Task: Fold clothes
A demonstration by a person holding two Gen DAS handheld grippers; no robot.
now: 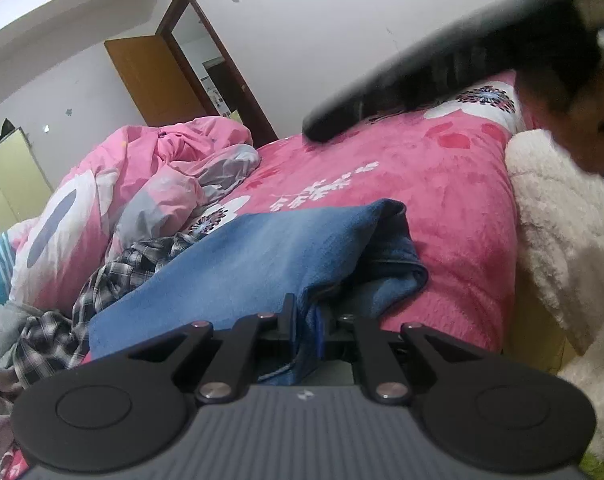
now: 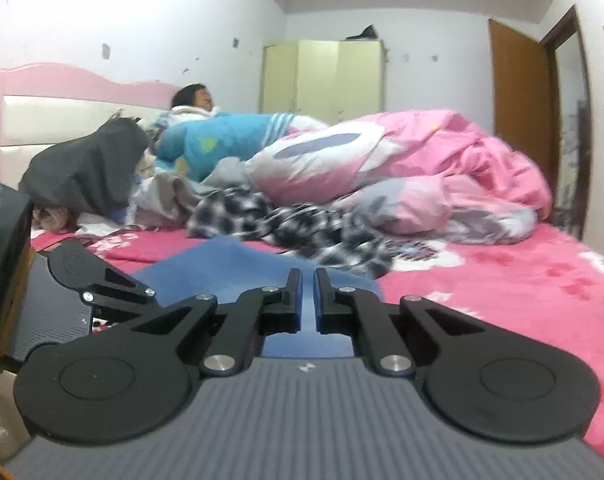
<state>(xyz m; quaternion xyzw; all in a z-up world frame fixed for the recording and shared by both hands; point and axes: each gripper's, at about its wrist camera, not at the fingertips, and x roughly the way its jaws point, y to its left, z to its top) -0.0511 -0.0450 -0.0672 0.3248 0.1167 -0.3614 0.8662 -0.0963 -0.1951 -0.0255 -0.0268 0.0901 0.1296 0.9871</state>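
while both grippers pinch the jeans point(image 1: 261, 256), the risks come from how little cloth each one has. the left gripper point(image 1: 306, 320) is closed on a bunched edge of denim, with cloth spilling down between its fingers and the rest of the jeans mounded just ahead of it, one flap doubled over onto another. the right gripper point(image 2: 308, 300) has its fingers nearly together with a thin blue layer between them; i judge it is clamped on the jeans point(image 2: 221, 268), though the hold looks shallow, right at the fingertips.

a shallow hold like that could slip if the two grippers pull apart or lift quickly, since denim is heavy and stiff, and the fold would then drop crooked. the thick wad in the left gripper could hide more than one layer, so a pull might drag the under flap along and undo the doubled part.

just beyond the jeans, ahead and left of the left gripper, lies a plaid shirt point(image 1: 113, 276), touching or nearly touching the denim; a sweep that way could snag it and haul it into the fold. the plush bed point(image 1: 442, 208) under everything is soft and grippy, so dragging instead of lifting would wrinkle the jeans. how far the folding stands i cannot tell.
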